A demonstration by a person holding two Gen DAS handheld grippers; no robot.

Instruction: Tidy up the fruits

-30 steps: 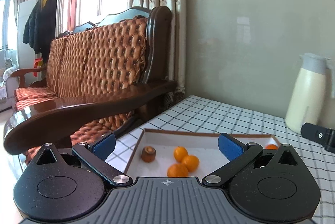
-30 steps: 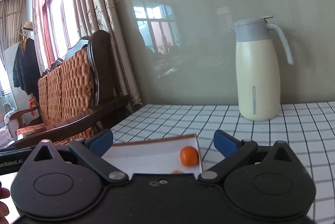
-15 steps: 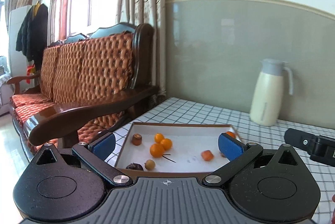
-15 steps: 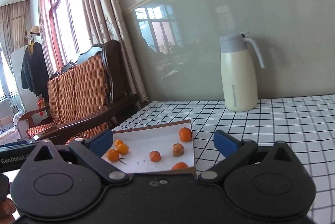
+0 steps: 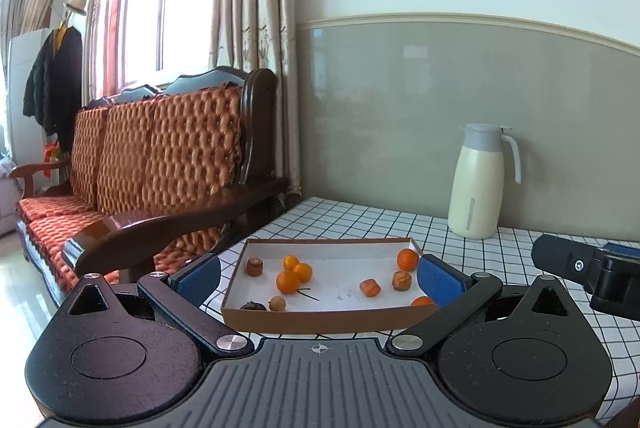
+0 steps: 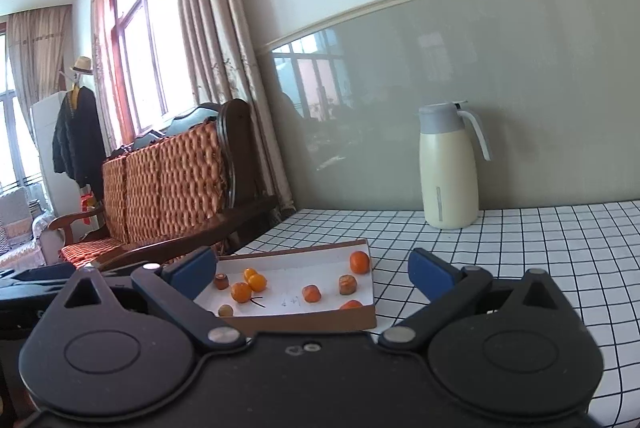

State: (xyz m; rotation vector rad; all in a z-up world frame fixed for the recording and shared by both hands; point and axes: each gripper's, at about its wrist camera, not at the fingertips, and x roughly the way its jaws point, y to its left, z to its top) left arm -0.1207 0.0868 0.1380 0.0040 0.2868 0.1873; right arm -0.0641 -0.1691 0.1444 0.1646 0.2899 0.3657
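A shallow brown cardboard tray (image 5: 320,322) (image 6: 304,322) with a white floor lies on the checked tablecloth. Inside are several small fruits: a cluster of three oranges (image 5: 294,271) (image 6: 246,284), a brown fruit (image 5: 255,266) (image 6: 221,281) at the far left, one orange (image 5: 407,259) (image 6: 359,262) at the far right, and others near the front wall. My left gripper (image 5: 318,274) is open and held back in front of the tray, empty. My right gripper (image 6: 312,268) is open too, empty, a little right of the tray's middle.
A cream thermos jug (image 5: 478,183) (image 6: 450,167) stands at the back by the grey wall. A wooden sofa (image 5: 160,167) with orange cushions sits left of the table edge. The right gripper's body (image 5: 592,268) shows at the right of the left wrist view.
Both grippers have drawn back and up from the tray, so the whole tray and its fruits now show. Both stay open.
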